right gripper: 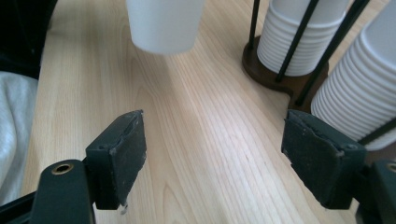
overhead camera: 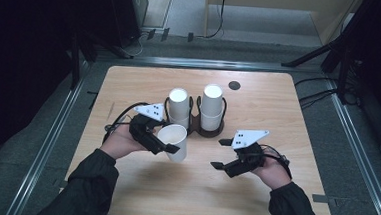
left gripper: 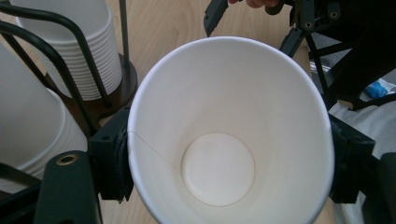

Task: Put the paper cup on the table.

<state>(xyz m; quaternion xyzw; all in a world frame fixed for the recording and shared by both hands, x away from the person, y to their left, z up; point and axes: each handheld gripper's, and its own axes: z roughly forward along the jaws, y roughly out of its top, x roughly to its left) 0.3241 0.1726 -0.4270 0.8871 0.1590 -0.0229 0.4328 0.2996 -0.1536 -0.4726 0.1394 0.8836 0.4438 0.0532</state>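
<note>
Left gripper (overhead camera: 172, 147) clamped on a white paper cup (overhead camera: 173, 141), fingers (left gripper: 111, 158) pressing its wall from both sides just below the rim. Cup held clear of the desk (overhead camera: 259, 99), tilted with its mouth toward the person, near the middle and in front of the cup holder (overhead camera: 196, 124). Seen from the left gripper view: open mouth, round bottom, nothing inside, a thin seam down the inner wall. Two stacks of white cups upright in the dark wire holder just behind, left stack (overhead camera: 178, 107) nearest the held cup, right stack (overhead camera: 211, 107) beside it. Right gripper (overhead camera: 220, 153) over bare wood to the right of the held cup, well apart from it, fingers (right gripper: 117, 149) spread wide with nothing between them. Through the right gripper view: the held cup's base (right gripper: 164, 23) hanging above the desk ahead, both stacks off to the right. Small dark round disc (overhead camera: 234, 85) near the far edge of the desk
</note>
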